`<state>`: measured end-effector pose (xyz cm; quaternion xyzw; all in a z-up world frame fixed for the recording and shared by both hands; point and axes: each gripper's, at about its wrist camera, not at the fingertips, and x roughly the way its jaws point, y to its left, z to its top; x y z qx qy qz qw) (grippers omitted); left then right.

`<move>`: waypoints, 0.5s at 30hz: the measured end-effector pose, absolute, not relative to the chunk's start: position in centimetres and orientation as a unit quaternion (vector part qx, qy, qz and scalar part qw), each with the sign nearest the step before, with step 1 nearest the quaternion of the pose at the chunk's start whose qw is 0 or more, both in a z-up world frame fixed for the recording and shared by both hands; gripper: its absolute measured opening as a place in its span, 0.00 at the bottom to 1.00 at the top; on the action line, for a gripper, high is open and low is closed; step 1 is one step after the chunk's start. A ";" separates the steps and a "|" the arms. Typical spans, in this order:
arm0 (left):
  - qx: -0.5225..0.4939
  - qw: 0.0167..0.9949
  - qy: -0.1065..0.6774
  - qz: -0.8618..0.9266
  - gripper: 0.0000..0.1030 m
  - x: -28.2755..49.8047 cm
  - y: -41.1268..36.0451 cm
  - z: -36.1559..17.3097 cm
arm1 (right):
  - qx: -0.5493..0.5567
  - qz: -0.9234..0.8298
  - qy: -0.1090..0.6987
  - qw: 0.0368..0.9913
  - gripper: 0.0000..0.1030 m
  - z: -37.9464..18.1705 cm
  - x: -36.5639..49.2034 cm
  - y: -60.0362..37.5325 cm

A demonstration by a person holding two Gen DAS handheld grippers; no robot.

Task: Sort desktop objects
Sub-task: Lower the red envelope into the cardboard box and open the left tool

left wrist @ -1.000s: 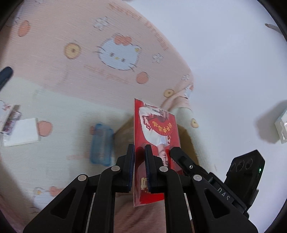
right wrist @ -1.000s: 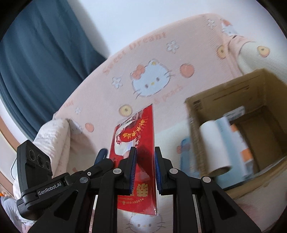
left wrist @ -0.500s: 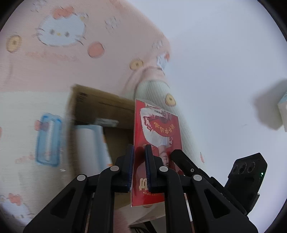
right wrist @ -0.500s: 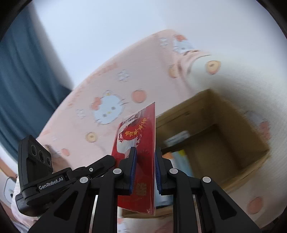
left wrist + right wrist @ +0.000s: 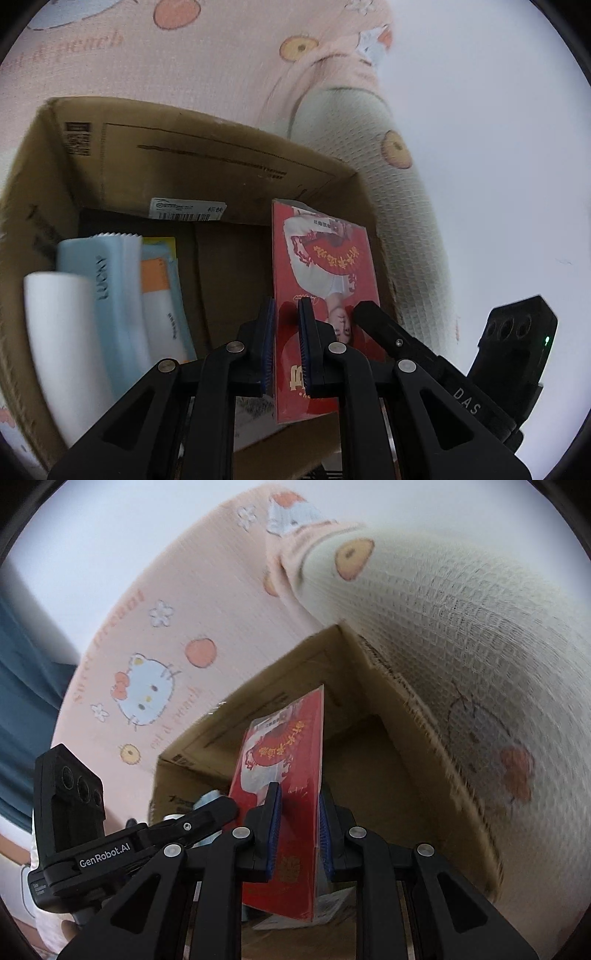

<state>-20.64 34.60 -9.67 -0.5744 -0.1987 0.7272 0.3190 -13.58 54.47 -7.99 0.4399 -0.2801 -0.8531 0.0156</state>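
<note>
carrying the red packet [image 5: 325, 280] over the open cardboard box [image 5: 207, 162], both tongs clamped narrow on it: left gripper [image 5: 287, 347] and right gripper [image 5: 298, 830] each pinch its lower part, the packet standing upright ahead of the pads. placing step, judged near done. next: lower it past the far wall, right of the white roll [image 5: 55, 332] and blue pouch [image 5: 107, 295], then release both together.
</note>
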 end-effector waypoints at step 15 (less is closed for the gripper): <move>-0.634 0.277 -0.128 0.710 0.15 -22.4 37.6 -13.8 | 0.545 -0.818 -0.184 0.006 0.16 -11.0 -18.3 54.2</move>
